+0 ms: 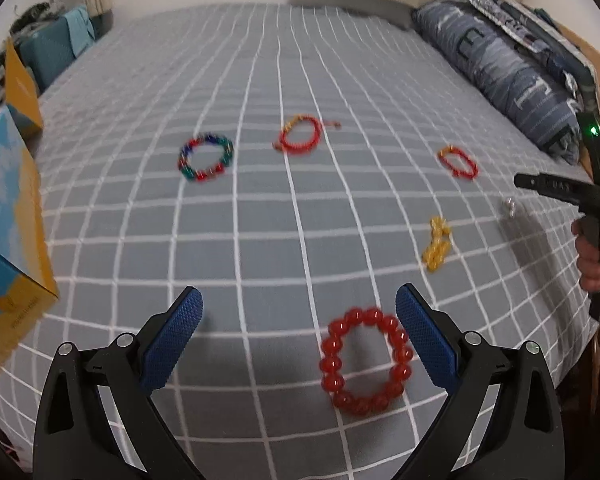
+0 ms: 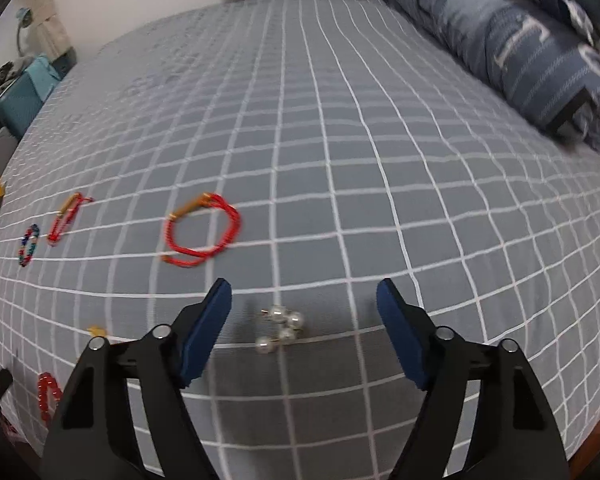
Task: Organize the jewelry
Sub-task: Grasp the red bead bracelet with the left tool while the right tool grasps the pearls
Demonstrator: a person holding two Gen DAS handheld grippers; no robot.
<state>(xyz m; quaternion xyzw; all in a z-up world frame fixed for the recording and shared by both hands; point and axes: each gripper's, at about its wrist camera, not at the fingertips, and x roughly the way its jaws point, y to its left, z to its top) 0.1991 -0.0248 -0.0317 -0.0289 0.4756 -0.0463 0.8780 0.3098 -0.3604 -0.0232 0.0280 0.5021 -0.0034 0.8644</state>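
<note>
Jewelry lies scattered on a grey checked bed sheet (image 1: 260, 220). A big red bead bracelet (image 1: 366, 360) lies between my left gripper's open fingers, nearer the right one; the left gripper (image 1: 298, 304) is empty. A multicolour bead bracelet (image 1: 206, 157), two red cord bracelets (image 1: 300, 135) (image 1: 458, 162) and a yellow bead piece (image 1: 436, 244) lie farther off. My right gripper (image 2: 304, 296) is open and empty, just above pearl earrings (image 2: 280, 330). A red cord bracelet (image 2: 202, 232) lies ahead to its left.
A blue and yellow cardboard box (image 1: 8, 232) stands at the left edge of the bed. A blue patterned pillow (image 1: 500, 64) lies along the right side. The right hand-held gripper (image 1: 580, 200) shows at the right in the left wrist view.
</note>
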